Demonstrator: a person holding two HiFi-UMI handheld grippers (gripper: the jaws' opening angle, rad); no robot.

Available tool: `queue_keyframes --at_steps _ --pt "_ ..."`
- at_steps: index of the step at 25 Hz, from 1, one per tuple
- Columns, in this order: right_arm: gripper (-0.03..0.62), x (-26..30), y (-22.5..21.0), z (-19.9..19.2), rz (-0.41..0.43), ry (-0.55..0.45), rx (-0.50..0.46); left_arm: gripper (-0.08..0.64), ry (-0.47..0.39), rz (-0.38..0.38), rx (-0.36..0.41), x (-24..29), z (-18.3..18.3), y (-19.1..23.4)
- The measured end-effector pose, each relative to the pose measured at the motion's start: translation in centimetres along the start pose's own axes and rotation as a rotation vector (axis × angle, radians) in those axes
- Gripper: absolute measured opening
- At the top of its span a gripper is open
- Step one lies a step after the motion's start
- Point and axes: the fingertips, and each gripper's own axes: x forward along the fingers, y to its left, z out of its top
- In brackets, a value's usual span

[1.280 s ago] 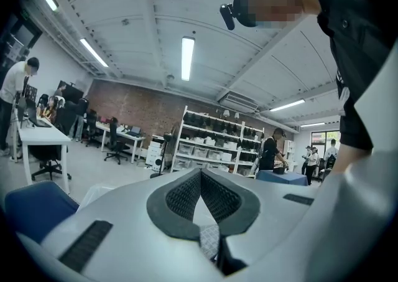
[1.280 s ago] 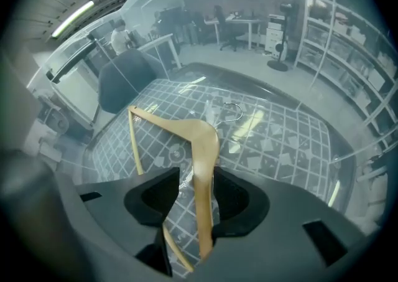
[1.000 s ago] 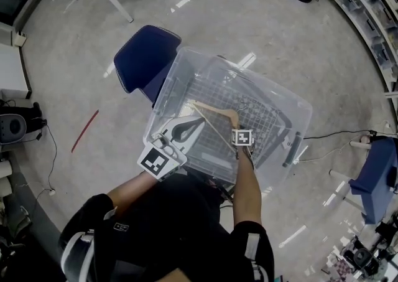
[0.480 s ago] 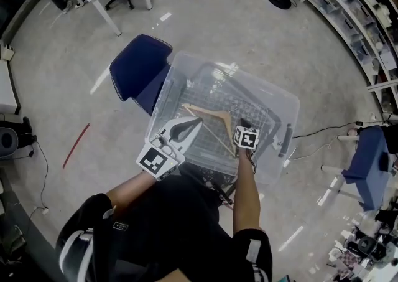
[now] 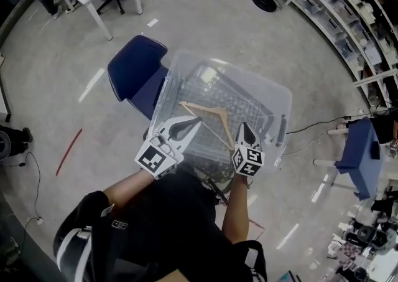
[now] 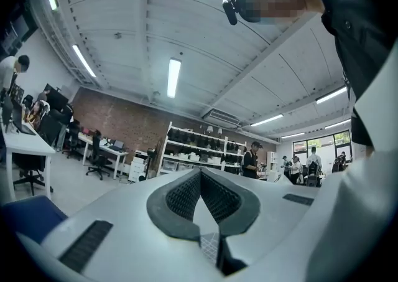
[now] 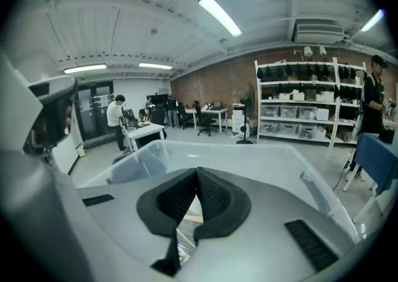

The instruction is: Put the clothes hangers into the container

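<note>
Hanger (image 5: 208, 114), wooden, is lying inside clear container (image 5: 281, 101), on wire grid (image 5: 244, 96). We are holding left gripper (image 5: 196, 121) roughly level over container's near edge, jaws pressed together, nothing between them. We are tipping right gripper (image 5: 244, 127) downward above near right rim; its jaws have just been closing and are meeting on nothing. Both forearms are reaching forward. Hanger's hook is blending into grid, hard to make out; dark shapes along grid's far side too blurred for us to name.
</note>
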Motion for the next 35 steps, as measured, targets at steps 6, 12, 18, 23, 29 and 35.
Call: queue_keyframes --at_steps 6,12,18,23,29,35 --pt "0.015 -7.1 4.8 1.8 -0.018 -0.133 0.026 0.023 -0.012 -0.029 -0.007 -1.8 -0.4 -1.3" --pt "0.015 -10.5 7.9 1.6 -0.038 -0.166 0.059 0.023 -0.004 -0.047 -0.002 -2.3 -0.1 -2.0" --pt "0.014 -11.4 8.9 1.0 -0.031 -0.171 0.054 0.023 -0.001 -0.059 0.001 -2.5 0.0 -2.4" --pt "0.014 -12.0 9.2 1.3 -0.027 -0.185 0.053 0.023 0.015 -0.064 0.007 -2.6 -0.3 -2.8" --pt "0.014 -12.4 8.6 1.0 -0.021 -0.181 0.048 0.023 0.005 -0.067 0.001 -2.2 -0.4 -3.7" --pt "0.014 -12.1 8.7 0.9 -0.017 -0.172 0.047 0.023 0.014 -0.069 0.002 -2.2 -0.6 -3.4"
